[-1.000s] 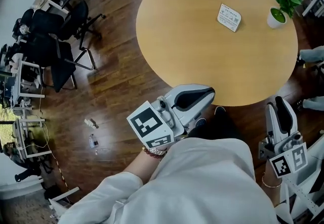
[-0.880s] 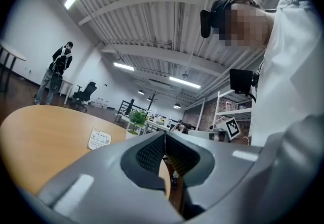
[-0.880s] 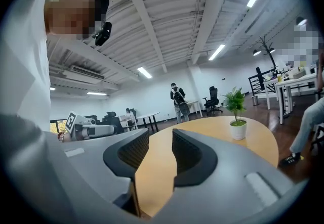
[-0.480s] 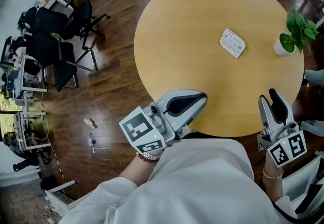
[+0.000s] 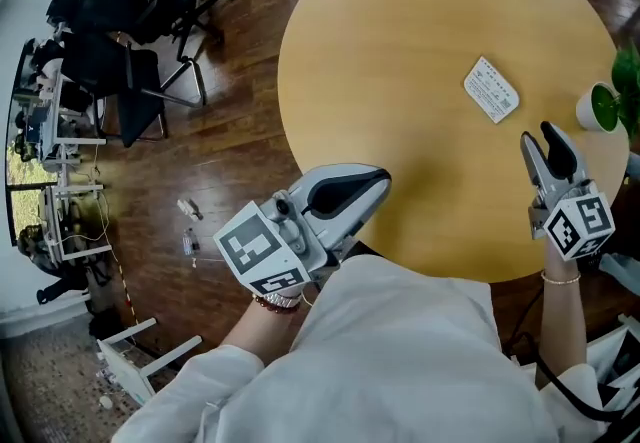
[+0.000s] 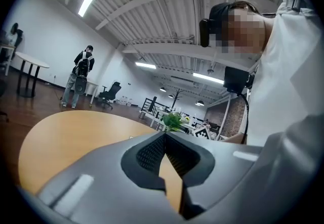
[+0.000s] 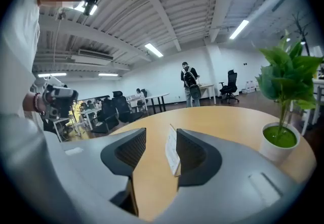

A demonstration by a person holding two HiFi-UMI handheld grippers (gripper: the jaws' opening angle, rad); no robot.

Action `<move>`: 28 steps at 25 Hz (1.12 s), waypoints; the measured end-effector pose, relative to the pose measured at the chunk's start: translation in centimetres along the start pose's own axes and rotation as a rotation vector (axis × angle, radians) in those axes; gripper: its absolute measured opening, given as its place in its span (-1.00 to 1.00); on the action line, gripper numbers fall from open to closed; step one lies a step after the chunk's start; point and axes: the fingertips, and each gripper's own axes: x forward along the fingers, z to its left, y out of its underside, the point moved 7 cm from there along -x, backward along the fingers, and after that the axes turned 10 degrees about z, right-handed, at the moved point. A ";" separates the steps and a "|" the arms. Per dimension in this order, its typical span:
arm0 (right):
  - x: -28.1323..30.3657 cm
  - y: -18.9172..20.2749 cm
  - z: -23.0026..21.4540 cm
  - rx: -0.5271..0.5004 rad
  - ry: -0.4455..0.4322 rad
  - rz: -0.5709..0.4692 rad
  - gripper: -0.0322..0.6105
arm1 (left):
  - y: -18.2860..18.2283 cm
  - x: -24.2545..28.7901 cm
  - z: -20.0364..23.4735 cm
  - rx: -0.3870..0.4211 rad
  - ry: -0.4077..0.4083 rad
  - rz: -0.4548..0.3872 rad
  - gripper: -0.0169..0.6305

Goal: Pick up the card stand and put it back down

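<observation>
The card stand (image 5: pixel 491 89), a small white printed card, stands upright on the round wooden table (image 5: pixel 400 51) at its right side. My right gripper (image 5: pixel 540 134) hovers over the table's right edge just short of the card, and its jaws are opening with nothing between them. In the right gripper view the card stand (image 7: pixel 172 154) shows ahead, in line with the gap of the right gripper (image 7: pixel 160 134). My left gripper (image 5: pixel 380 181) hangs at the table's near edge, shut and empty; in its own view the left gripper (image 6: pixel 165 136) has its pads touching.
A potted green plant (image 5: pixel 600 109) stands at the table's right edge, right of the card; its pot (image 7: pixel 281 137) is close to my right jaw. Black office chairs (image 5: pixel 110 41) and desks fill the floor at left. Small litter (image 5: pixel 188 246) lies on the wood floor.
My right gripper has risen from below the table's rim to over its right edge, closer to the card stand, with its jaws spread wider. The left gripper stays shut at the near edge.
</observation>
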 end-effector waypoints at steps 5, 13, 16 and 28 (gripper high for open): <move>6.1 2.6 -4.0 0.081 0.036 0.116 -0.27 | -1.5 -0.1 1.9 0.011 -0.004 -0.023 -0.95; 11.2 3.5 -5.0 0.130 0.007 0.166 -0.41 | -0.2 1.2 5.0 -0.065 0.063 0.007 -0.95; 12.9 3.4 -4.2 0.115 0.034 0.152 -0.75 | 1.0 0.7 6.9 -0.098 0.097 -0.006 -0.95; 4.6 -1.1 3.0 0.122 0.110 0.066 -0.84 | 0.7 1.0 9.6 -0.067 0.192 -0.036 -0.95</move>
